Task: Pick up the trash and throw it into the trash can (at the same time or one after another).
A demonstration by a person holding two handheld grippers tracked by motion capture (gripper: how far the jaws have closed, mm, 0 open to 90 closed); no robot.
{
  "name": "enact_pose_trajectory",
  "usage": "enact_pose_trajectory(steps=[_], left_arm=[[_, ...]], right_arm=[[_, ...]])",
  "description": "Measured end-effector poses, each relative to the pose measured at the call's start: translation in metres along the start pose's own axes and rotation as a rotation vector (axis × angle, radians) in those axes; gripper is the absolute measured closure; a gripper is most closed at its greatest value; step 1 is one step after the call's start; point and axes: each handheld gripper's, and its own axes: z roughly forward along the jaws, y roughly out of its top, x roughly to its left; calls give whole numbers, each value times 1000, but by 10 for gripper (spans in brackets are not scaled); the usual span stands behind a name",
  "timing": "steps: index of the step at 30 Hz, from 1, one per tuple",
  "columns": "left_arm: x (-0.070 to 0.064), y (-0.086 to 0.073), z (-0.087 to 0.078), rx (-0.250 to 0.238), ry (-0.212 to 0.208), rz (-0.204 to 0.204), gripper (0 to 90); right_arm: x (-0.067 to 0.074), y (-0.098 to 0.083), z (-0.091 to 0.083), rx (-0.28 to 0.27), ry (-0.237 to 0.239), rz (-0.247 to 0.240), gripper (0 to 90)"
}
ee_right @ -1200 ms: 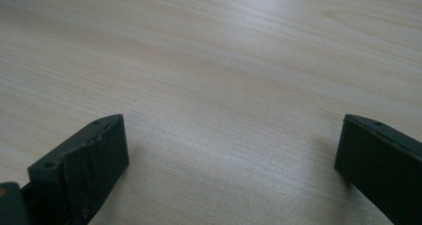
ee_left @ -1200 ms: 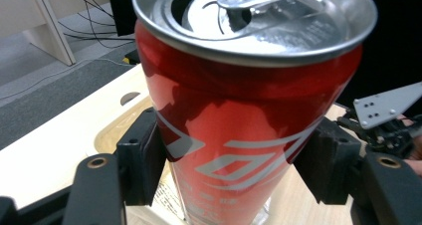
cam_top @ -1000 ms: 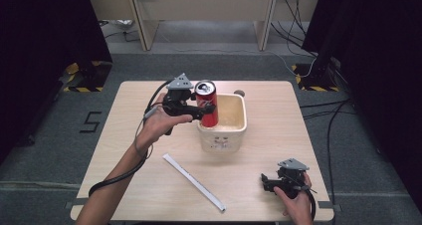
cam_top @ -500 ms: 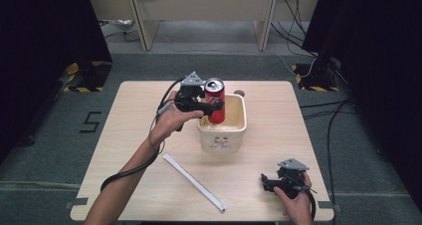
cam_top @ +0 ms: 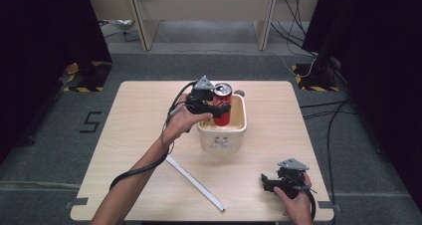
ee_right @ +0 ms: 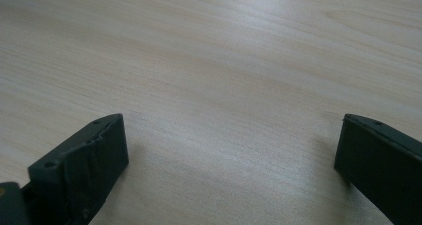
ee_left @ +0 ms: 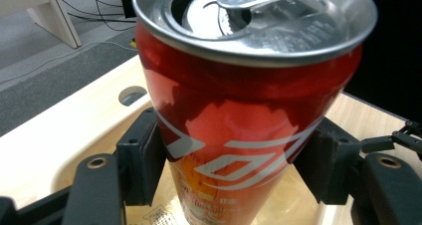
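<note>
A red drinks can [cam_top: 222, 104] with an opened silver top stands upright, partly inside a cream plastic tub [cam_top: 239, 130] near the table's middle. My left gripper [cam_top: 217, 109] is shut on the red can [ee_left: 239, 135]; both black pads [ee_left: 144, 160] press on its sides, and the tub's floor [ee_left: 293, 205] lies below it. Near the front right edge of the table my right gripper [cam_top: 264, 181] rests low and open, with bare wood between its jaws [ee_right: 229, 155].
A long white strip [cam_top: 195, 182] lies diagonally on the table in front of the tub. A round cable hole [cam_top: 239, 92] sits in the tabletop behind the tub. Cables and desk legs stand on the grey floor beyond the table.
My left gripper has carried the can rightward and down, from the tub's left rim to a spot partly inside the tub. The right gripper has stayed put.
</note>
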Motion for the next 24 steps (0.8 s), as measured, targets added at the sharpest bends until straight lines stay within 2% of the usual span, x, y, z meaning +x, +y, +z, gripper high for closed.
enact_pose_trajectory(steps=[8,19,24], left_arm=[[3,-5,12,26,5,-8,340],[5,-14,17,37,3,-27,339],[7,-20,20,58,5,-31,338]], right_arm=[[0,0,0,0,2,-1,5],[0,0,0,0,3,-2,5],[0,0,0,0,2,-2,5]])
